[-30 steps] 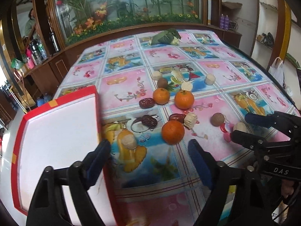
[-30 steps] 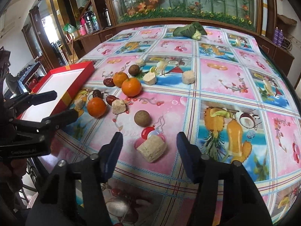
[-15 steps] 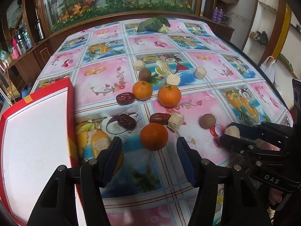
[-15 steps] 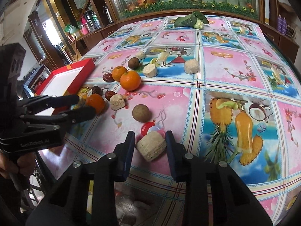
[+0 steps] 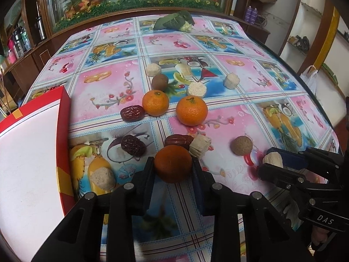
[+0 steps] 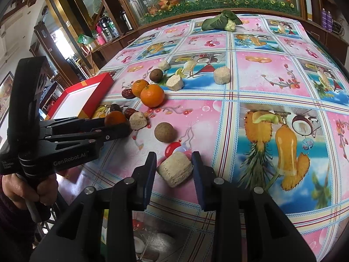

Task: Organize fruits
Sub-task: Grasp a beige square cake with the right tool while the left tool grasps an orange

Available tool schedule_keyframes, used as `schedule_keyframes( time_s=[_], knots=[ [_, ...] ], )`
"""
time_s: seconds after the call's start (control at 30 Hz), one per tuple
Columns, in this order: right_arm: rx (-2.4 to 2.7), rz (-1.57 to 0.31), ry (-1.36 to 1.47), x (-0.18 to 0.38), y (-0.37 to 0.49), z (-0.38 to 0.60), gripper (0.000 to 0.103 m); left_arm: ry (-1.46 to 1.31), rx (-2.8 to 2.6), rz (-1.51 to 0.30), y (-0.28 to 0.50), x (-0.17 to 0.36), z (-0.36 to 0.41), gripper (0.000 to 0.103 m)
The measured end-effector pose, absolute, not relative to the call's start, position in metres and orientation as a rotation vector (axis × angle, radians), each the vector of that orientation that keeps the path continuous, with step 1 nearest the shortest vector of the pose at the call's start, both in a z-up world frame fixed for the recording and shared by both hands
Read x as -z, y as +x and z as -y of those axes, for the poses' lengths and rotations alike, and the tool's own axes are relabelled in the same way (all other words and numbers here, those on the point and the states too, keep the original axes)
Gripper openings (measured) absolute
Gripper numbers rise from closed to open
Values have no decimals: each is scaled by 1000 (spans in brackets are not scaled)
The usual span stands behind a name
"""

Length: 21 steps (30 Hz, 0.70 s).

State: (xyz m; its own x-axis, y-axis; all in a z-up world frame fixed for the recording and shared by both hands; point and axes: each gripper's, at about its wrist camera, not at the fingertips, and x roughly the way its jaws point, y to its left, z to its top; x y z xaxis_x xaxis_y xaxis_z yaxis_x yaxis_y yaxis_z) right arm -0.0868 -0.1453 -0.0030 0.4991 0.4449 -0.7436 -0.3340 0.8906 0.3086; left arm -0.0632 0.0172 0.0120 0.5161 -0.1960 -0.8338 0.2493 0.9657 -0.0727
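While "GenRobot.AI" reads along the body of the left claw (image 5: 173, 167) and "DAS" on the right claw (image 6: 174, 166), the red box (image 5: 63, 135) with a white inside sits just left of the left claw, nothing visible in it. Clenched on a dull orange tangerine (image 5: 173, 163) low on the bench (image 5: 272, 91), the left claw has dates and two brighter tangerines beyond it. Right claw grips a pale, ridged cut chunk (image 6: 175, 168), with a brown round fruit (image 6: 164, 132) just ahead.
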Motion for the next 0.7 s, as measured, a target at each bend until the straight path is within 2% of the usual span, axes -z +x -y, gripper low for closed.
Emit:
schedule_keyframes(
  time_s=[0.3,0.47,0.7],
  knots=[
    [-469,-898,61,-14,-94,121,35,24,249,-881,-98,-53,-53,32],
    [-574,-860,-11,-35,-97,63,35,7,114,-817,-125,-69,-108,32],
    [-750,-844,-76,-45,-103,-39,35,-33,-137,-811,-150,-62,-198,32]
  ],
)
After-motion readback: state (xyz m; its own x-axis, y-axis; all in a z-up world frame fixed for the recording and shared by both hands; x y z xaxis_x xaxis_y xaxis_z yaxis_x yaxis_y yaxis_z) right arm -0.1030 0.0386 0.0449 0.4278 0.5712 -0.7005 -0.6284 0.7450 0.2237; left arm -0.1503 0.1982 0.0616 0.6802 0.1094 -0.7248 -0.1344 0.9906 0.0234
